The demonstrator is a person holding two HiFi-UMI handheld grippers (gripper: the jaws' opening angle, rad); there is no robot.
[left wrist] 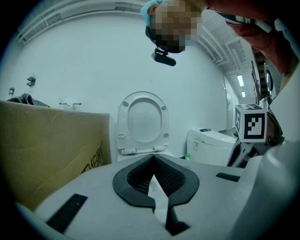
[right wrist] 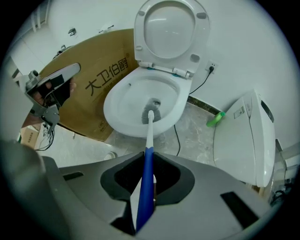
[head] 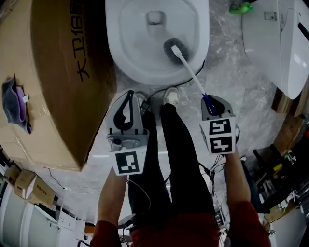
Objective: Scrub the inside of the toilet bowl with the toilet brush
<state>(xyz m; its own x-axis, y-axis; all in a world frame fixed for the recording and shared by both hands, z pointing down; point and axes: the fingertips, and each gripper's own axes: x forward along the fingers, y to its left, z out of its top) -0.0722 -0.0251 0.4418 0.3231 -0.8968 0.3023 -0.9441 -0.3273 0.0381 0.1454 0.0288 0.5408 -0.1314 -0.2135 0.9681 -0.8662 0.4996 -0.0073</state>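
Here the right gripper (head: 209, 105) has its jaws clamped on the blue grip of the toilet brush (head: 189, 71), with the white shaft running forward and down into the toilet bowl (head: 116, 53). The grey bristle head sits inside the bowl on the near right wall, short of the drain hole; it probably touches, hard to confirm. The seat lid (right wrist: 168, 28) stands raised. The left gripper (head: 129, 99) hangs near the bowl's front rim, jaws closed together with nothing between them. A cardboard box (head: 53, 82) is just left of the bowl. A second toilet (head: 277, 43) is to the right, with a small green object (head: 240, 7) on the floor between.
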